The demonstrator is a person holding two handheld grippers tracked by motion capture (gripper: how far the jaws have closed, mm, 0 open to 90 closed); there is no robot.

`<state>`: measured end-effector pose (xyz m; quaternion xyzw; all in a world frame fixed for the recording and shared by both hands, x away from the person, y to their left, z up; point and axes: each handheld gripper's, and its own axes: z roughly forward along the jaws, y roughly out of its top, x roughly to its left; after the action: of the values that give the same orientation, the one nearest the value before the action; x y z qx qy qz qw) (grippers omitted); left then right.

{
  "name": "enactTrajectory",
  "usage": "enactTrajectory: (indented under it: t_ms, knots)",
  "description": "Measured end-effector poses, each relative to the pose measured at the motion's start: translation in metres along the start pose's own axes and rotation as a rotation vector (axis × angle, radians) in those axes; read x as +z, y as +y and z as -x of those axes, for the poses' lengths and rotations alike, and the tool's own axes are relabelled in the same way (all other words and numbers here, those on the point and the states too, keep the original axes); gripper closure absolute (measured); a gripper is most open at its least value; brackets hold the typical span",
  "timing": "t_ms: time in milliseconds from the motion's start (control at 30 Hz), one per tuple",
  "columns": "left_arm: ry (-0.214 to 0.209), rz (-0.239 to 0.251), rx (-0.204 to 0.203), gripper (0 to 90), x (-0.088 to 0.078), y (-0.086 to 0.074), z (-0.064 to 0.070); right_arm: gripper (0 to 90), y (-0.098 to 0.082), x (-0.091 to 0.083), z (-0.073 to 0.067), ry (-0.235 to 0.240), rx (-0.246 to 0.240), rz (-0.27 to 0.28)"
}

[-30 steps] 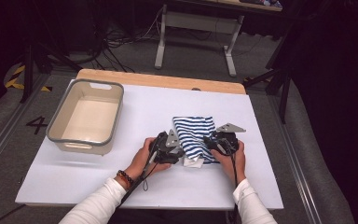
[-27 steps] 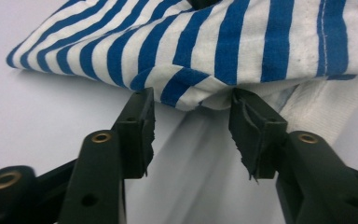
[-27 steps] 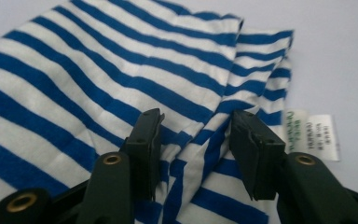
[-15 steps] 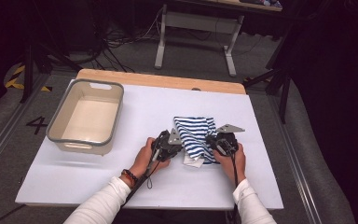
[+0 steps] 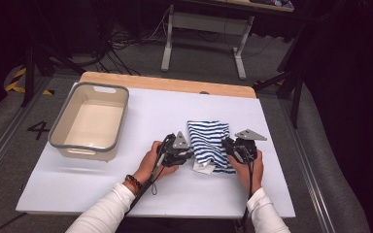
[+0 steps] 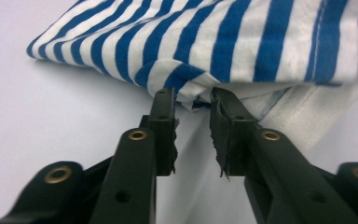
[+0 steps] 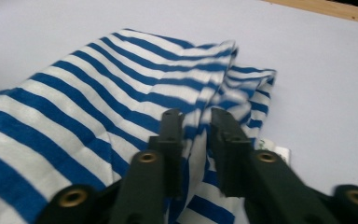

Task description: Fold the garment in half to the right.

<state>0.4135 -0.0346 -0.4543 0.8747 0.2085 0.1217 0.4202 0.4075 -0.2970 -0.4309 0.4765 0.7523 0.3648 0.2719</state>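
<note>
A folded blue-and-white striped cloth [image 5: 209, 143] lies on the white table [image 5: 150, 111], with a white inner layer [image 5: 203, 168] poking out at its near edge. My left gripper [image 5: 188, 156] is at the cloth's left side. Its jaws have just been opening and stand apart [image 6: 189, 95], with a bunched fold of the cloth [image 6: 214, 37] at their tips. My right gripper [image 5: 228, 149] is at the cloth's right side. Its jaws have also just been opening and hang slightly apart [image 7: 196, 114] over the striped cloth [image 7: 98, 93], not pinching it.
A grey-rimmed beige tub [image 5: 88, 88] stands empty at the table's left. A wooden strip [image 5: 175, 83] runs along the far edge. A small white label [image 7: 275, 151] shows at the cloth's edge. Dark floor, cables and a metal stand lie beyond the table.
The right gripper has shifted a little to the right, off the cloth's edge. The left hand has stayed put. The cloth lies as before.
</note>
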Motion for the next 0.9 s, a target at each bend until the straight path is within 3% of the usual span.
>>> enactTrajectory:
  t_ms: [33, 67, 100, 167, 267, 400, 467, 567, 633, 700, 800, 833, 867, 900]
  knots:
    - [-0.015, 0.002, -0.003, 65.8, 0.000, 0.000, 0.000, 54.2, 0.000, 0.000, 0.000, -0.028, -0.004, -0.011]
    - [-0.022, 0.011, -0.014, 63.8, 0.001, -0.001, -0.001, 51.8, 0.001, 0.000, 0.001, -0.050, -0.013, -0.024]
    - [0.002, 0.007, -0.013, 61.5, 0.002, 0.000, -0.001, 51.3, 0.001, -0.001, 0.001, -0.063, -0.027, -0.032]
    - [-0.006, 0.021, -0.019, 55.5, 0.001, 0.001, -0.002, 47.5, 0.002, -0.004, 0.002, -0.081, -0.044, 0.002]
    - [-0.004, 0.015, -0.027, 53.3, 0.003, 0.003, -0.002, 50.3, 0.004, -0.007, -0.001, -0.034, -0.065, 0.051]
    - [0.002, -0.011, -0.034, 52.5, 0.011, 0.008, -0.002, 55.2, 0.002, 0.005, -0.006, 0.015, -0.080, 0.004]
    - [-0.001, -0.017, -0.033, 59.2, 0.014, 0.010, -0.002, 56.3, -0.001, 0.012, -0.006, 0.027, -0.077, -0.035]
    - [-0.030, -0.031, -0.025, 71.4, 0.017, 0.011, -0.002, 53.3, -0.006, 0.022, -0.002, 0.040, -0.028, -0.110]
    - [-0.036, -0.055, -0.016, 82.4, 0.020, 0.012, -0.001, 52.0, -0.009, 0.024, 0.001, 0.044, 0.004, -0.111]
    - [-0.014, -0.075, -0.003, 90.0, 0.022, 0.011, -0.001, 58.5, -0.010, 0.024, 0.003, 0.046, 0.015, -0.107]
    - [-0.003, -0.080, -0.011, 90.0, 0.024, 0.010, -0.004, 75.9, -0.011, 0.023, 0.001, 0.038, -0.017, -0.097]
    - [-0.003, -0.080, -0.011, 90.0, 0.024, 0.010, -0.004, 75.9, -0.011, 0.023, 0.001, 0.038, -0.017, -0.097]
    - [-0.008, -0.064, -0.019, 90.0, 0.022, 0.010, -0.006, 84.6, -0.010, 0.021, -0.002, 0.018, -0.055, -0.095]
    - [-0.005, -0.061, -0.025, 90.0, 0.020, 0.009, -0.007, 85.8, -0.010, 0.020, -0.003, 0.020, -0.059, -0.090]
